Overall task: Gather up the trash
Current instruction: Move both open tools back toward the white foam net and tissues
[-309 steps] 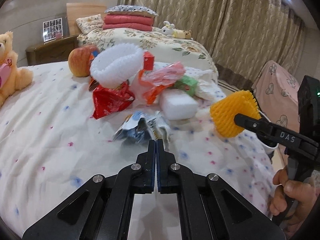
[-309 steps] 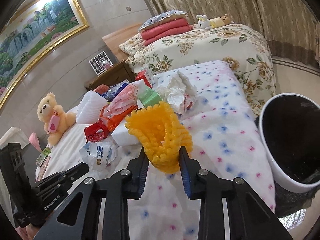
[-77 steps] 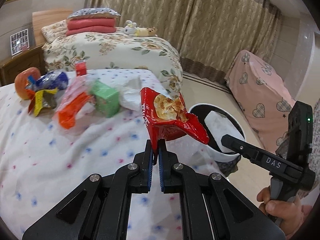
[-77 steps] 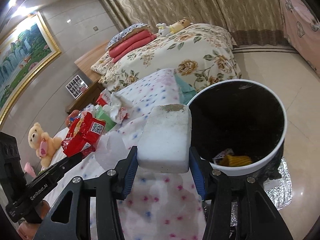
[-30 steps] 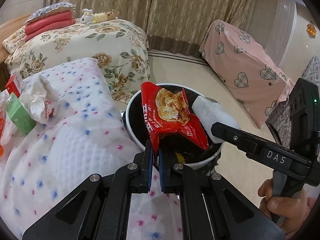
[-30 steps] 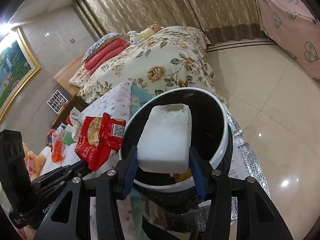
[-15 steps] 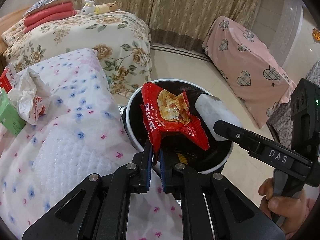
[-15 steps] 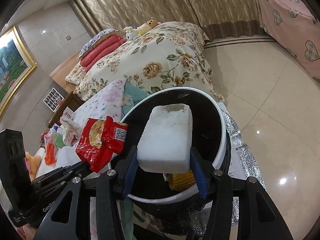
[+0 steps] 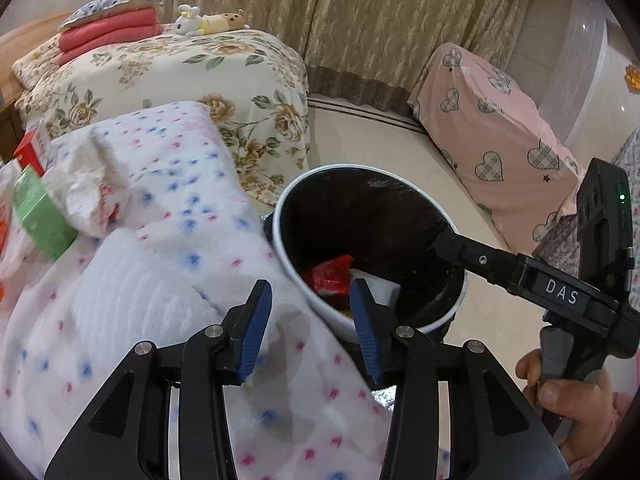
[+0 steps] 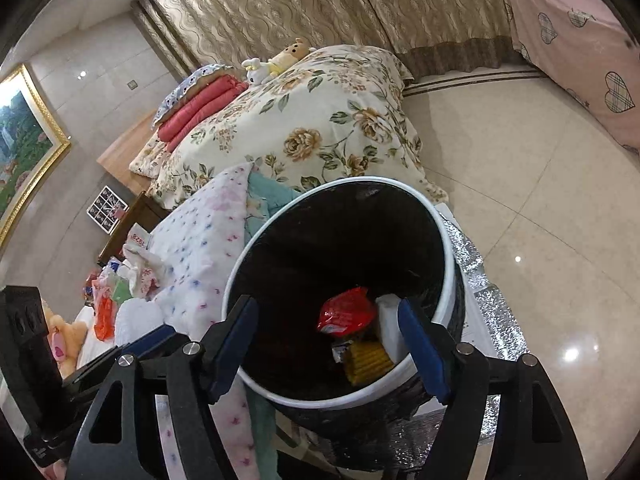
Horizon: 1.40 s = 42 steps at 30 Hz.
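Left claw (image 9: 310, 312), right claw (image 10: 328, 340) both spread, unladen; crinkly red wrapper (image 10: 346, 312), white foam block (image 10: 390, 328) inside round bin (image 10: 448, 276).

A: How do the left tongs (image 9: 310, 312) stand?
B: Spread wide, blue pads (image 9: 256, 320) apart, gripping nothing.
A: And the right tongs (image 10: 328, 340)?
B: Spread wider, also gripping nothing; the person's right hand (image 9: 568, 388) grips their handle from below.
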Each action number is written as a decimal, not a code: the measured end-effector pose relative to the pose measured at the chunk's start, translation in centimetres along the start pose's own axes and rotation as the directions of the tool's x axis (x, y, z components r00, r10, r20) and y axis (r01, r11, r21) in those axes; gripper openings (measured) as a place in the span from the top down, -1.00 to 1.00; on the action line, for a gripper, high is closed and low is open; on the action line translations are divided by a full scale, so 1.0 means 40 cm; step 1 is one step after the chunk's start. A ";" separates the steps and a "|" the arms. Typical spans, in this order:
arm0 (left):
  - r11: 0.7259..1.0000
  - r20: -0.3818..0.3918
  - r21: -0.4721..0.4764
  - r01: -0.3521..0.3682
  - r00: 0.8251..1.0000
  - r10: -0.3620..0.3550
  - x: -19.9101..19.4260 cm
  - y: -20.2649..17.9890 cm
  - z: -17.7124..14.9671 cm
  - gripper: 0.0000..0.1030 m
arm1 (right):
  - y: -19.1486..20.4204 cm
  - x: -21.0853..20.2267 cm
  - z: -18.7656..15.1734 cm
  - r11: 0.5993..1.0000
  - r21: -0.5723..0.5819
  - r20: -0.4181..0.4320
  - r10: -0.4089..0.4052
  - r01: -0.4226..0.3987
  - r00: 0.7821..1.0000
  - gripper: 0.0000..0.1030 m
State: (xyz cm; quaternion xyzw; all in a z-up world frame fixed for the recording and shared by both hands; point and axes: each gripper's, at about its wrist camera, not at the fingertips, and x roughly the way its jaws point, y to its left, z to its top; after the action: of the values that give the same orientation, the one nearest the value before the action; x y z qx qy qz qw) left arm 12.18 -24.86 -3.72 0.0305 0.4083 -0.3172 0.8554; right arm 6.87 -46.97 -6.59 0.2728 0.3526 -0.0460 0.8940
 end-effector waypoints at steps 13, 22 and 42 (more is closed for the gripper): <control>0.993 0.077 -0.103 -0.054 0.995 0.062 -0.129 0.135 -0.061 0.10 | 0.099 -0.001 -0.032 0.997 -0.044 -0.006 0.063 -0.063 0.998 -0.46; 0.972 0.102 -0.212 -0.101 0.987 0.125 -0.204 0.258 -0.117 0.09 | 0.193 0.024 -0.071 0.989 -0.087 -0.045 0.113 -0.116 0.993 -0.46; 0.910 0.083 -0.358 -0.211 0.963 0.256 -0.280 0.480 -0.196 0.01 | 0.387 0.095 -0.154 0.955 -0.179 -0.155 0.208 -0.234 0.966 -0.46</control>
State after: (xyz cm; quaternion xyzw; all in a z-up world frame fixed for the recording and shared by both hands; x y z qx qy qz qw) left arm 12.55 -1.34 -4.85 -0.0920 0.3953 -0.1370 0.9036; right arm 10.21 -30.23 -5.75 0.2236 0.3819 0.1078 0.8902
